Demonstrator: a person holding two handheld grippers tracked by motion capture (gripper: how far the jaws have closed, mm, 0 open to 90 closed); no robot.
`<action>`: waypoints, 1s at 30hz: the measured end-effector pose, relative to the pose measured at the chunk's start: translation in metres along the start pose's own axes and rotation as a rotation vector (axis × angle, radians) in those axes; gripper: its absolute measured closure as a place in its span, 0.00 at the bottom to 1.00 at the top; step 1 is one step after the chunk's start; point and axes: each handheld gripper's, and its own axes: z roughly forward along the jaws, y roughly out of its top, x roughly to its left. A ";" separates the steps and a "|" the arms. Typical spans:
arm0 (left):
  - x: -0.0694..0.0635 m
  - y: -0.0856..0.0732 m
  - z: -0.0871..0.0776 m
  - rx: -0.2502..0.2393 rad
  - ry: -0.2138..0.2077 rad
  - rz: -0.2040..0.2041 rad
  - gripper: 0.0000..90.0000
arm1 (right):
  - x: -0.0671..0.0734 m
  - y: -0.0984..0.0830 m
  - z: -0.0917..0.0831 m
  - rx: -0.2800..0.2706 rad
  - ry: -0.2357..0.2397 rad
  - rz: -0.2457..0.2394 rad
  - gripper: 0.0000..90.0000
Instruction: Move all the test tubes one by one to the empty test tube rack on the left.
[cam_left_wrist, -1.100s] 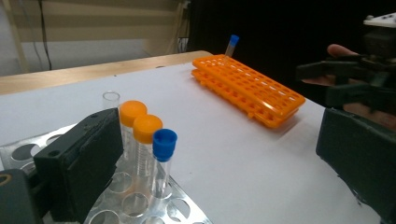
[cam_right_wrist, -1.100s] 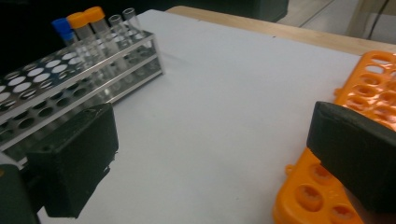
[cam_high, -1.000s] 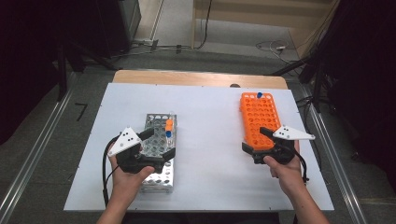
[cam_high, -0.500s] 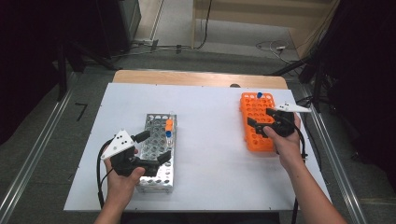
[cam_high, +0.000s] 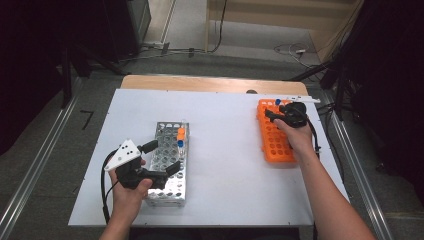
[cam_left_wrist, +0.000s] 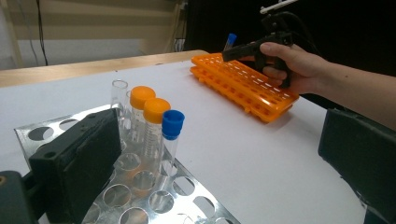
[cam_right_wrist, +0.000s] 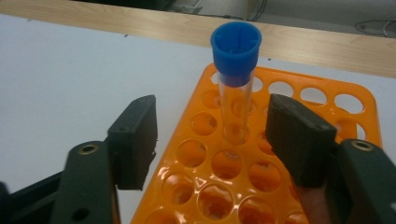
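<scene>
We see our left gripper (cam_left_wrist: 224, 158) with its two black jaws wide apart. The left one sits on the shiny metal rack (cam_left_wrist: 154, 196). Just beside that jaw, on its inner side, stand a clear tube with no cap (cam_left_wrist: 119, 95), two tubes with orange caps (cam_left_wrist: 148, 121) and a tube with a blue cap (cam_left_wrist: 171, 135). Nothing touches the right jaw. Far past the jaws, a hand (cam_left_wrist: 292, 65) holds our right gripper (cam_left_wrist: 233, 52) over the orange rack (cam_left_wrist: 243, 86), near another blue-capped tube (cam_left_wrist: 229, 41).

Black two-jaw claw (cam_high: 159, 158) – grey three-cornered plate, black cable; second claw (cam_high: 271, 114) alike – forearms bare.
</scene>
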 end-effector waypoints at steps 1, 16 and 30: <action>0.000 0.000 0.000 0.001 0.002 0.004 0.00 | -0.001 0.001 0.002 0.002 -0.002 0.004 0.42; 0.002 -0.001 -0.001 0.001 0.007 -0.003 0.00 | -0.007 0.008 0.021 0.098 -0.075 0.020 0.82; -0.006 0.004 0.003 0.005 0.002 0.021 0.00 | -0.001 0.016 -0.009 -0.036 -0.045 -0.018 0.82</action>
